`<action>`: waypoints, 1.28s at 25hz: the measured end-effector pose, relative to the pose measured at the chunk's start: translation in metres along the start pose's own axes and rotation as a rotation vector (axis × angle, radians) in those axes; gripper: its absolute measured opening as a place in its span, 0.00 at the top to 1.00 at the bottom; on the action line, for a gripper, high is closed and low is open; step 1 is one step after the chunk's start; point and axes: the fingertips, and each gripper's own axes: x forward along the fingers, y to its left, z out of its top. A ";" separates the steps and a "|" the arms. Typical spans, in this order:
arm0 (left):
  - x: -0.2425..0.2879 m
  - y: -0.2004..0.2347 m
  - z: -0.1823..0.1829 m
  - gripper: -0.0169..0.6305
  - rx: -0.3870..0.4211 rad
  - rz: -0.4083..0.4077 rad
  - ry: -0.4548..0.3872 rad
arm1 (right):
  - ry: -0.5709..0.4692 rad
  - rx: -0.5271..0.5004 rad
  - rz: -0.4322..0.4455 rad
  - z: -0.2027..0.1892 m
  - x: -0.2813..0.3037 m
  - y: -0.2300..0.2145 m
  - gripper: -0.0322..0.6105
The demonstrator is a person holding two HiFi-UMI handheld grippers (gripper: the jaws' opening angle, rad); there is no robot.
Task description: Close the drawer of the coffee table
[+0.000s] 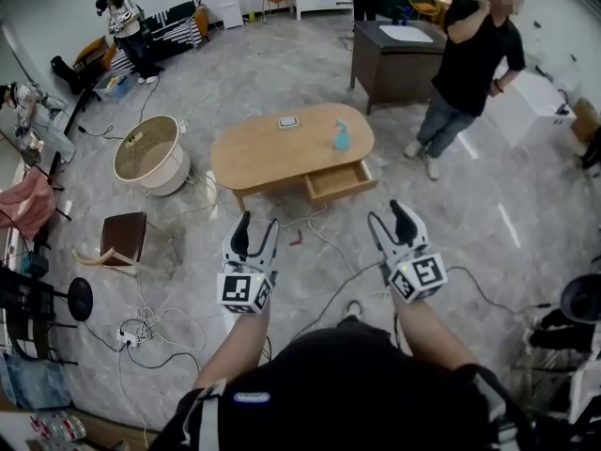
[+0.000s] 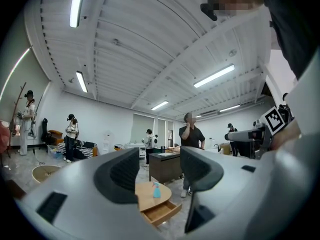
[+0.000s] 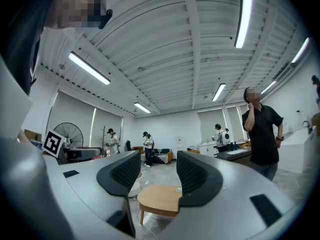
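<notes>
left tongs [image 1: 259, 222], right tongs [image 1: 388, 214] released, empty, well short of oval wooden surface [image 1: 235, 158]; its wooden drawer [image 1: 340, 180] juts open, inside indistinct.

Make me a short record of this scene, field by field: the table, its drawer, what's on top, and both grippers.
table: oval wooden coffee table, on the floor ahead
drawer: drawer pulled out on the near side
on top: blue spray bottle; small flat item
left gripper: left gripper open, empty, short of the table
right gripper: right gripper open, empty, short of the table
</notes>
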 end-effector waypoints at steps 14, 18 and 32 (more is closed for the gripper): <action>0.113 -0.037 -0.007 0.60 0.023 0.034 0.015 | -0.020 0.035 0.016 0.002 0.039 -0.110 0.64; 0.146 -0.055 -0.013 0.60 0.043 0.045 0.014 | -0.018 0.038 0.030 -0.003 0.047 -0.143 0.64; 0.228 -0.054 -0.035 0.60 0.059 0.019 0.018 | 0.000 0.017 0.019 -0.028 0.096 -0.192 0.64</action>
